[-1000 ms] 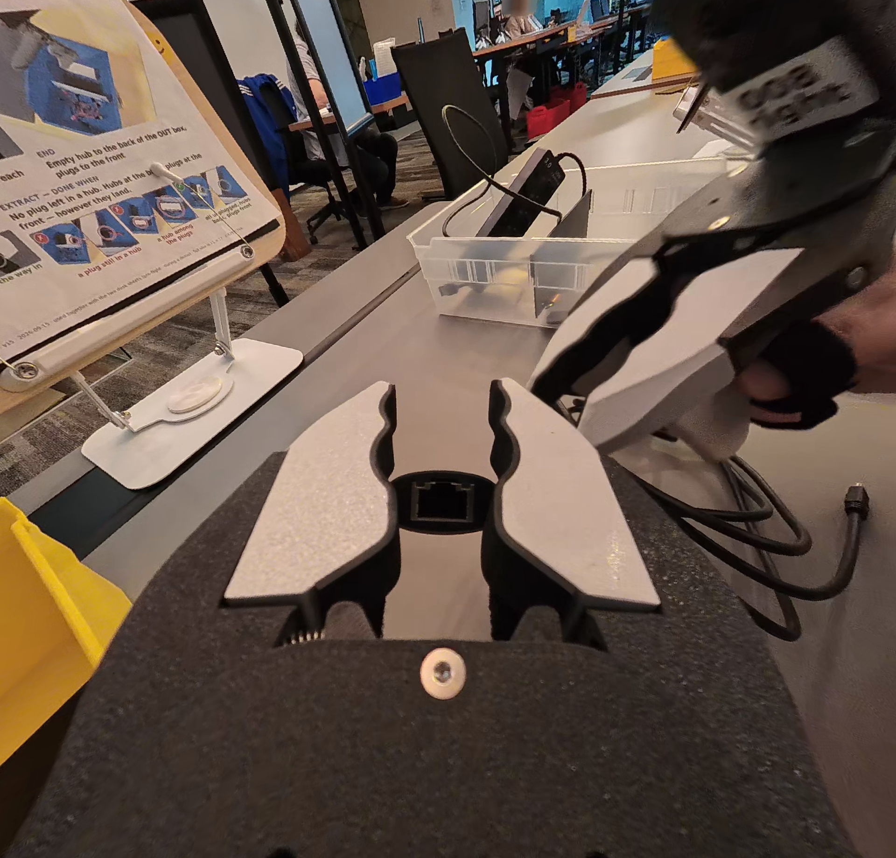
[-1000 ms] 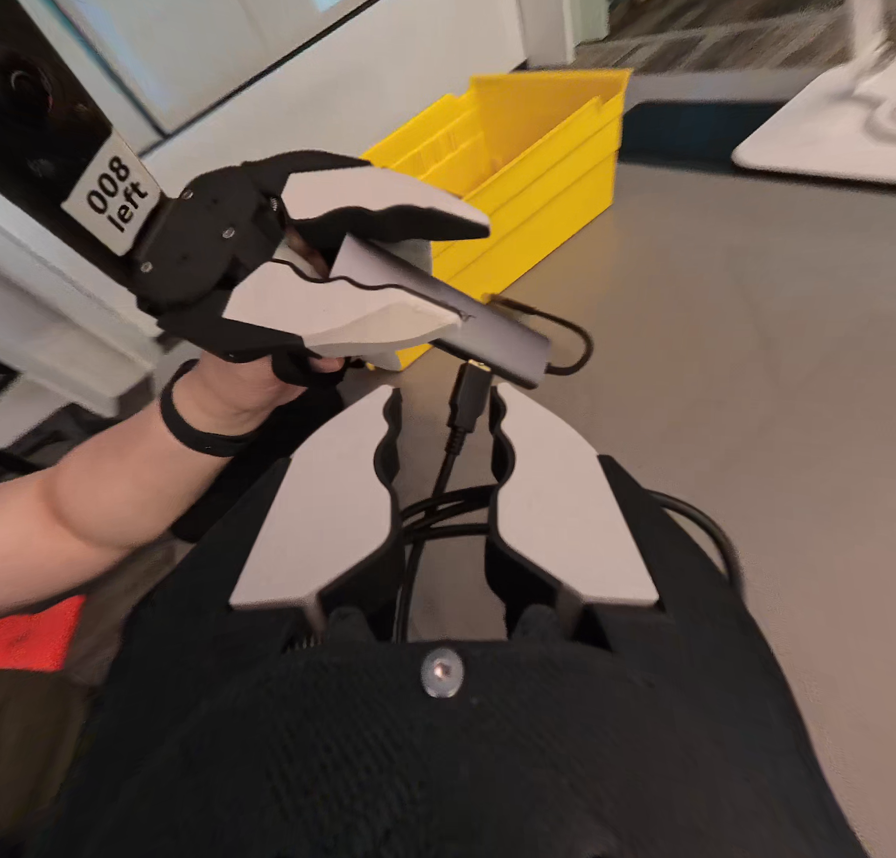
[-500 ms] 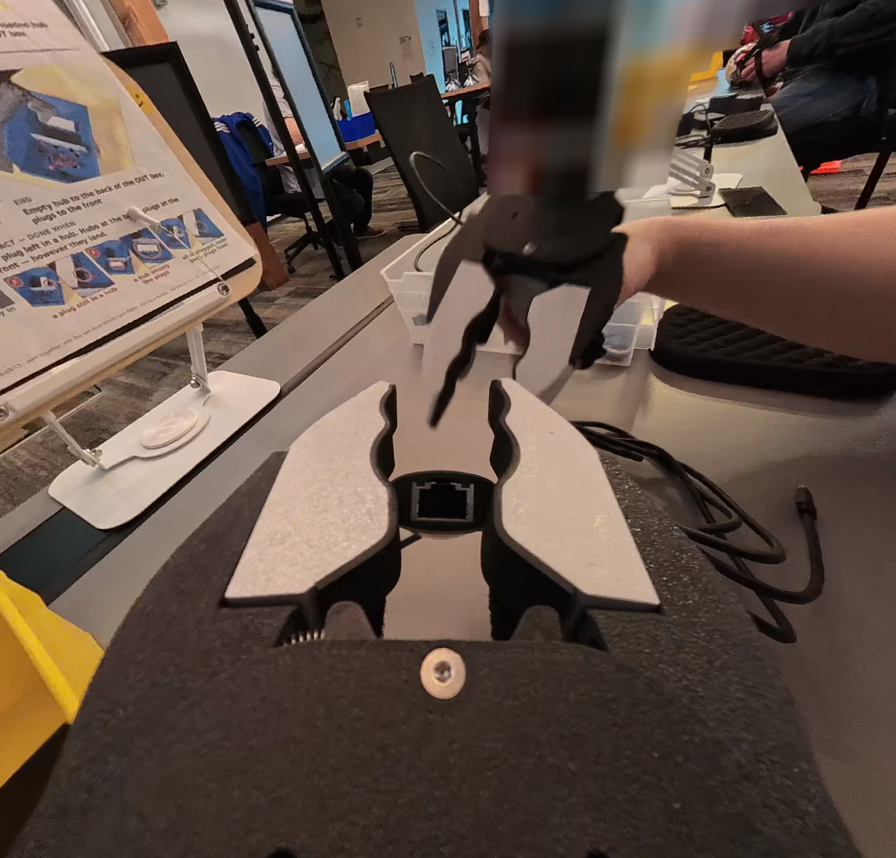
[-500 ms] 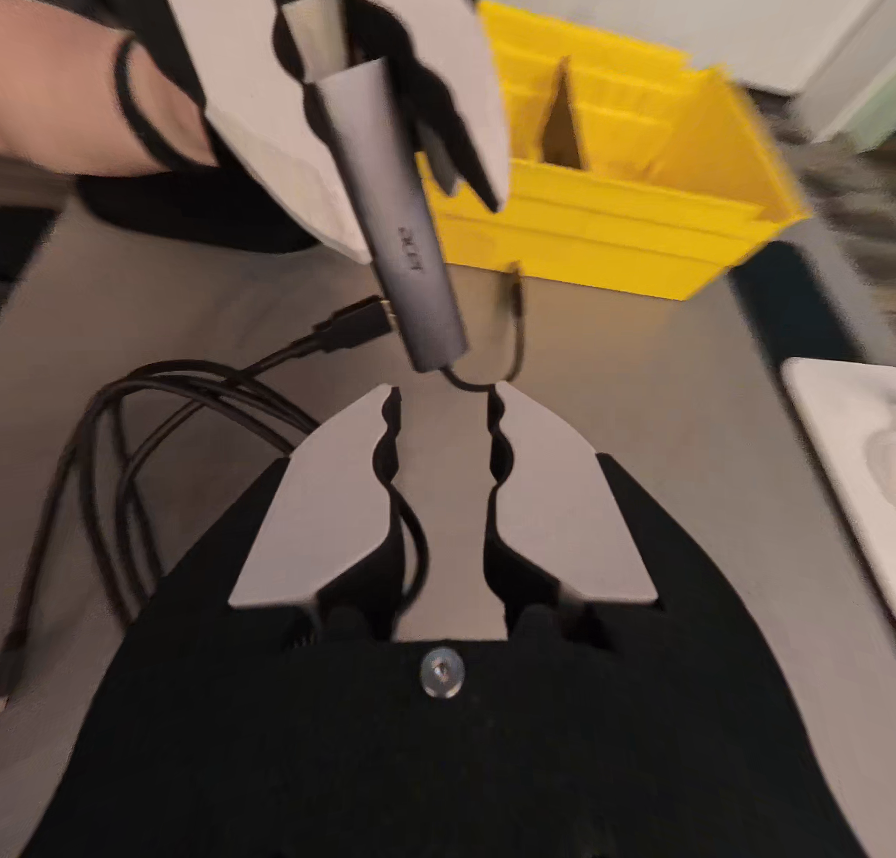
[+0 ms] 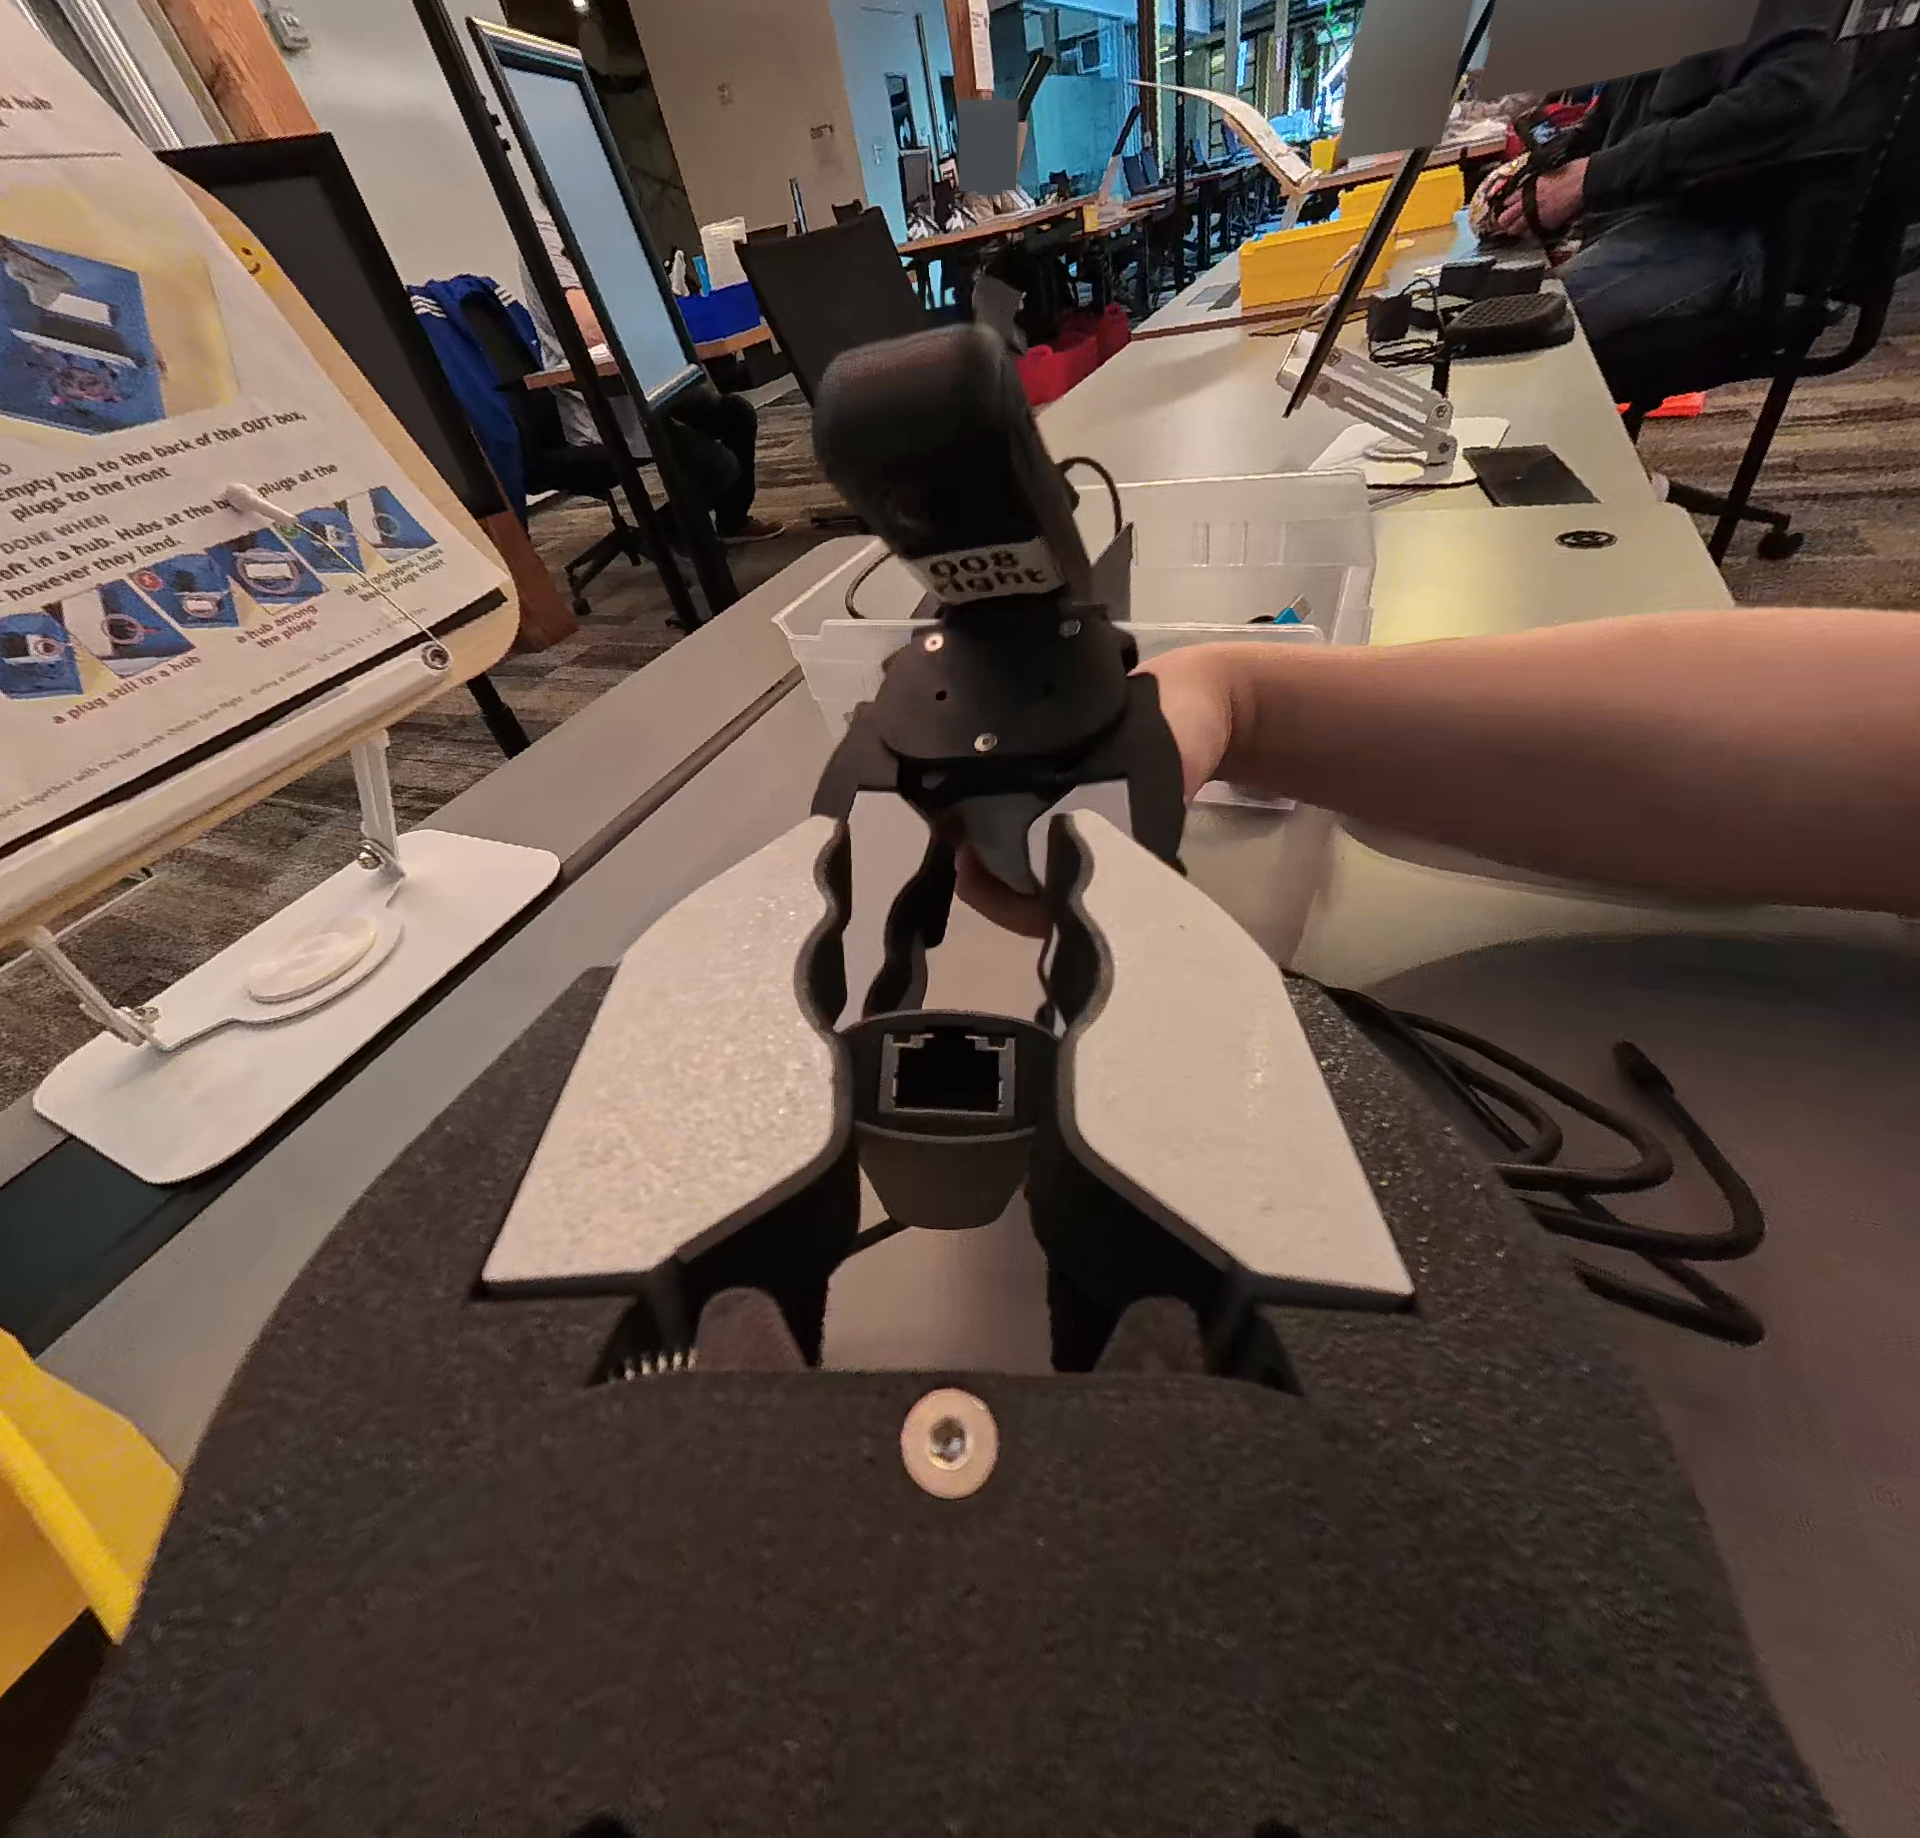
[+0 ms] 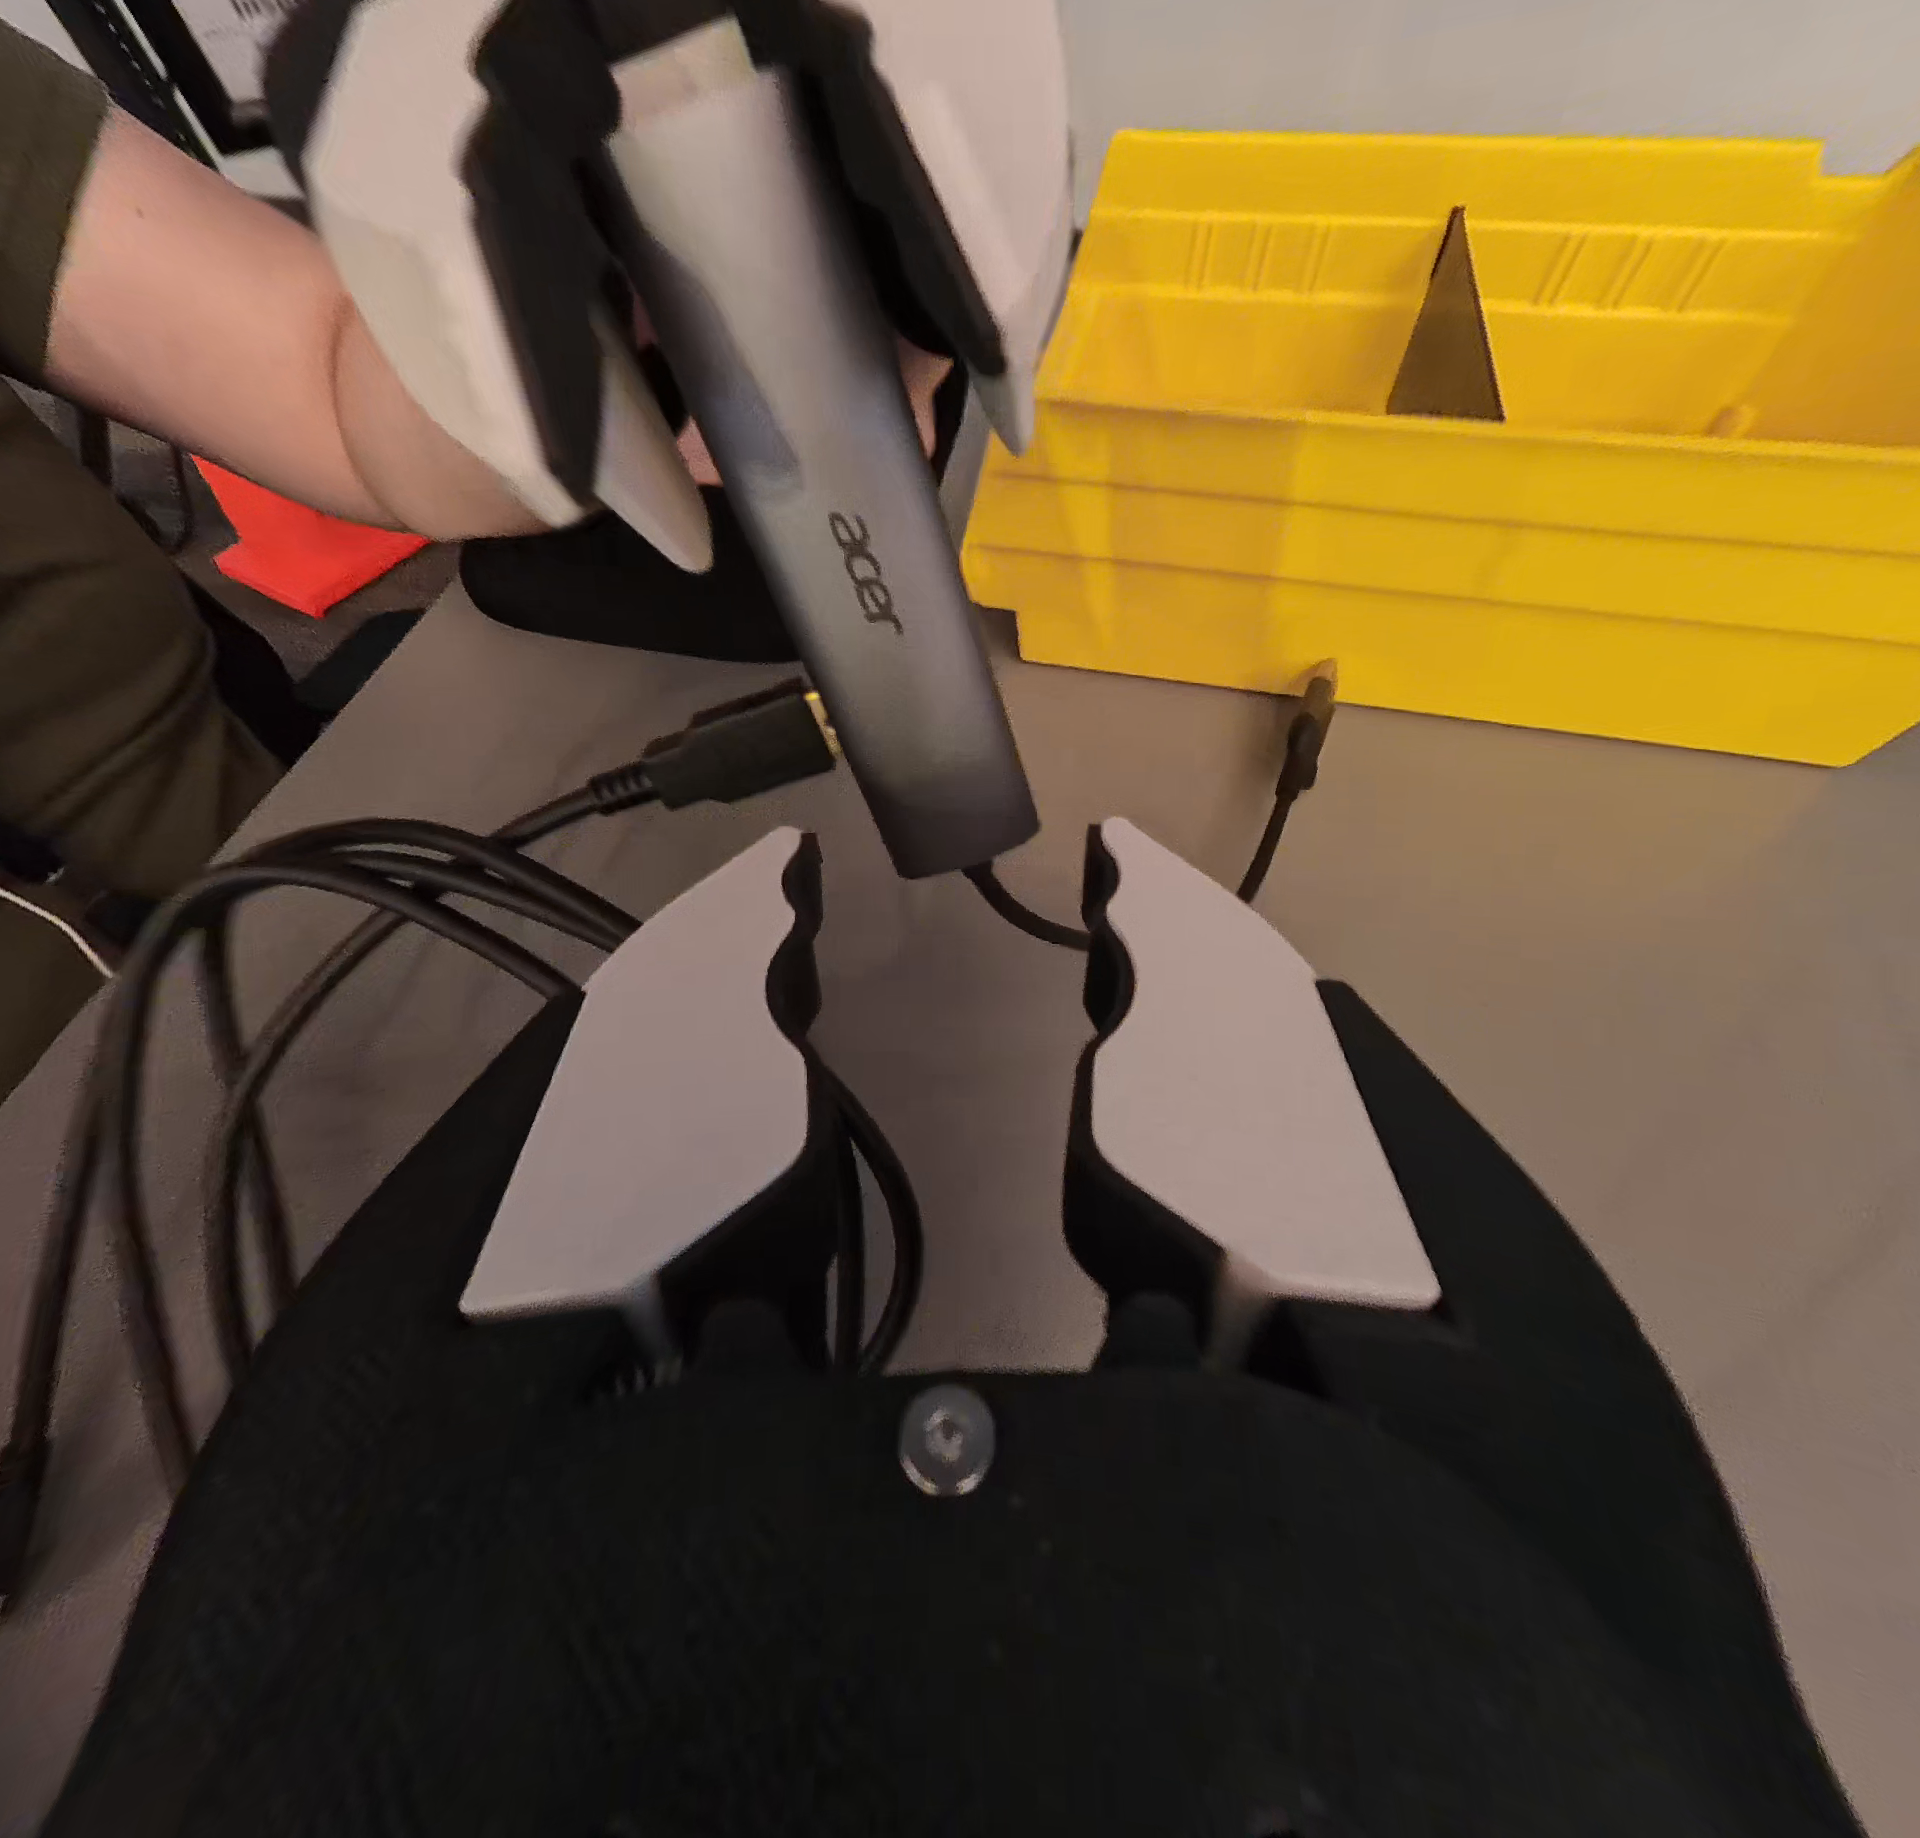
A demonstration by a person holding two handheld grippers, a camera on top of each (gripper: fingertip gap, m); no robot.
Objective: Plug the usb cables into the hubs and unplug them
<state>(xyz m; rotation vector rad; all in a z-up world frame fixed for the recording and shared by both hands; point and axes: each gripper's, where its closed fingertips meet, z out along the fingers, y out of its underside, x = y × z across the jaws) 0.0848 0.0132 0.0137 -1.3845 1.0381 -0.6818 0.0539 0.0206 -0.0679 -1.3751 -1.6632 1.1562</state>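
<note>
My left gripper [image 5: 945,832] is shut on a grey USB hub [image 5: 945,1087], seen end-on with its square port facing out. In the right wrist view the hub [image 6: 831,583] slants down from the left gripper [image 6: 821,458]. A black cable plug [image 6: 743,754] sits in the hub's side. The hub's own short lead [image 6: 1283,812] trails onto the table. My right gripper [image 6: 945,843] is open and empty just below the hub's lower end. It also shows in the left wrist view [image 5: 997,739], facing my left gripper.
A yellow bin [image 6: 1455,541] stands behind the hub. The coiled black cable [image 5: 1621,1196] lies on the grey table [image 5: 1714,1476] at the right. A clear plastic bin [image 5: 1257,552] sits farther back. An instruction board on a white stand [image 5: 260,1050] is at the left. Spacing between my two grippers at the tips: around 8 cm.
My right gripper let go of the black plug, which now sits in the hub's side. It drew back, swung round to face the left gripper, and its jaws widened. The left gripper tilted the hub downward.
</note>
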